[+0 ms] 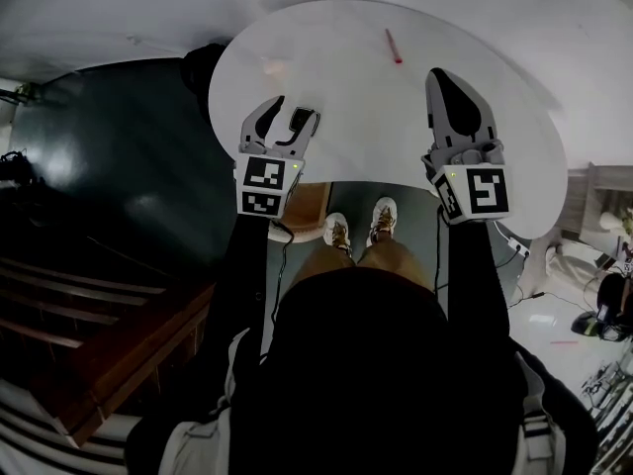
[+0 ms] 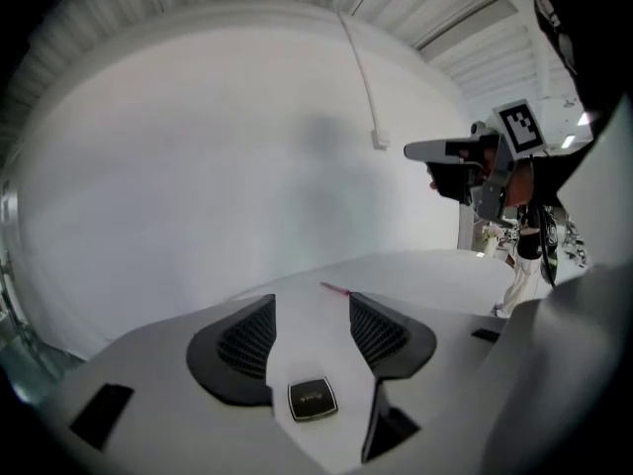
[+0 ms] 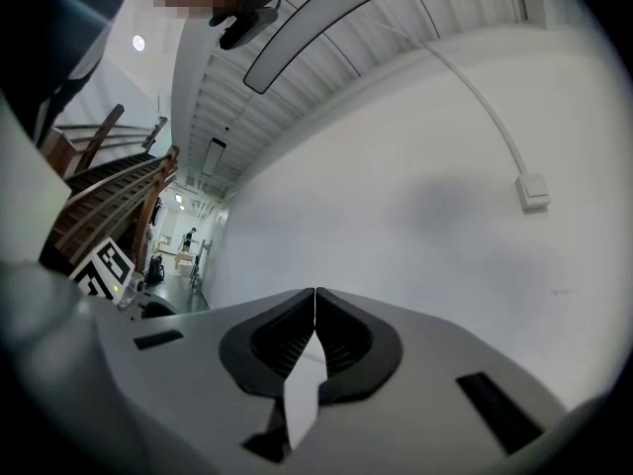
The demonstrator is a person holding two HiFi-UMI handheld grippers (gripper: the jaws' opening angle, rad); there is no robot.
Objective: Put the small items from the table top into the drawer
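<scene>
Head view: white table top (image 1: 346,127), rounded; red stick (image 1: 394,46) lies on its far half, at 1 o'clock from the left gripper (image 1: 294,109) and 11 o'clock from the right gripper (image 1: 438,75); well apart from both. Stick's long axis runs roughly 12 to 6, tipped a little toward 11–5; the darker end is the near one. A small pale item (image 1: 272,67) sits at 11 o'clock of the left gripper, too blurred to name. A brown wooden panel (image 1: 305,206) shows below the near rim; cannot tell whether it is the drawer.

Left gripper view: left gripper (image 2: 312,300) jaws stand apart, nothing between them; red stick (image 2: 334,289) appears just past the tips, dead ahead at 12, lying nearly 9 to 3 across the gap. The right gripper (image 2: 420,150) hangs at 2 o'clock, above the table.

Right gripper view: right gripper (image 3: 315,290) jaws pressed together, holding nothing; it faces a bare wall with a white wall box (image 3: 534,192) at 2 o'clock; no task item in sight.

Judgement: step in hand is the left approach to the stick. To do it well, roll the wrist so the pads close across the thin width, not along the length; go low to the table, take it near the middle so it does not pivot.
</scene>
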